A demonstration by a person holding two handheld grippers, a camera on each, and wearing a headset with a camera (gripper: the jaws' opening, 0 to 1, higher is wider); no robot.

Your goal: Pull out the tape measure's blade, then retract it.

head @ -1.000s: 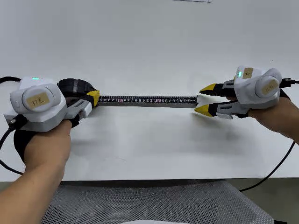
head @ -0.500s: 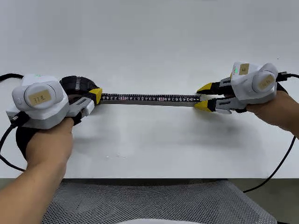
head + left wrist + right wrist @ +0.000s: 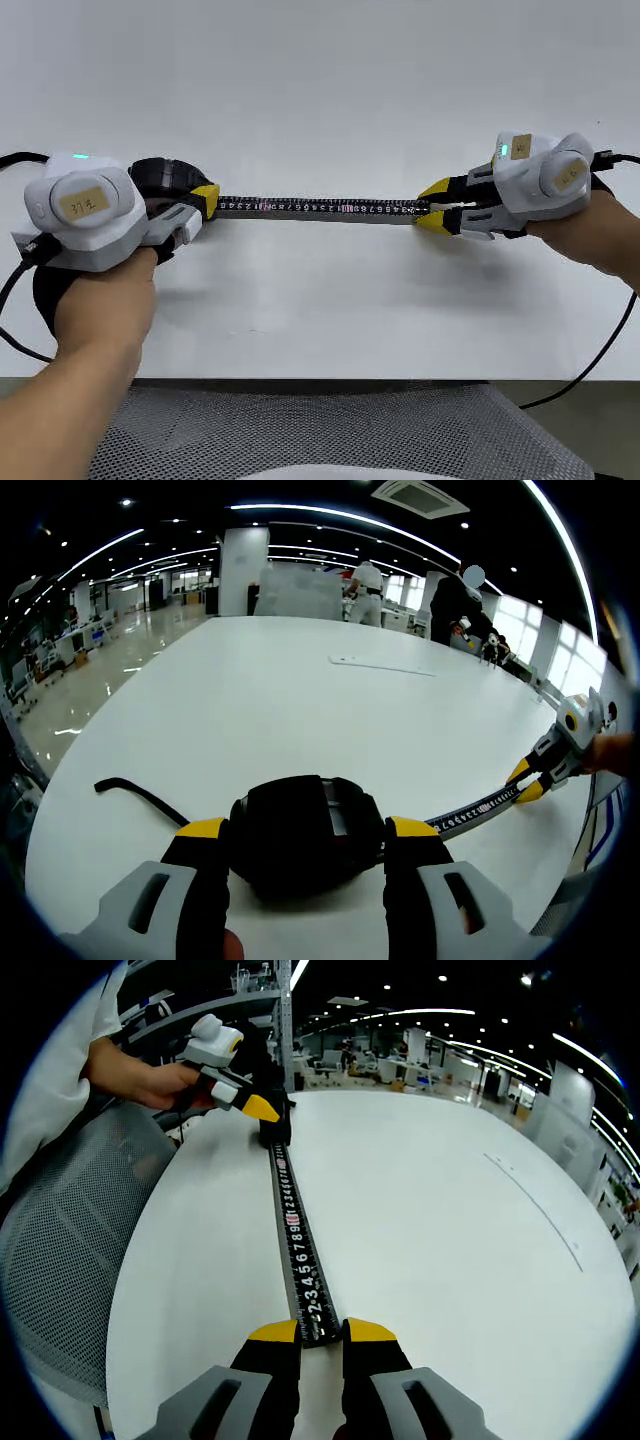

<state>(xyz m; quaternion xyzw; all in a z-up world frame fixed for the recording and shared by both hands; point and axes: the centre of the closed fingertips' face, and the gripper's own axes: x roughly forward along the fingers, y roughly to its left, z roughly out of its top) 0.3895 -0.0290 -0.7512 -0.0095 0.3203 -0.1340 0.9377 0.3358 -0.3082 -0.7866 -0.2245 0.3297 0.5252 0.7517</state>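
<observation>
White bench (image 3: 320, 100) below me. My left gripper (image 3: 197, 210) clamps the black tape measure (image 3: 305, 825) at the left. My right gripper (image 3: 433, 205) has narrowed onto the end of the blade (image 3: 320, 207), which lies stretched between them.

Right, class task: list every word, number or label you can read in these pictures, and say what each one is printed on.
"2 3 4 5 6 7 8 9": on the tape measure blade, just ahead of the right gripper.
Blade numbers farther toward the tape measure case: too small to read.
Handwritten sticker on the left gripper: too blurred to read.
Two stickers on the right gripper: too blurred to read.
</observation>
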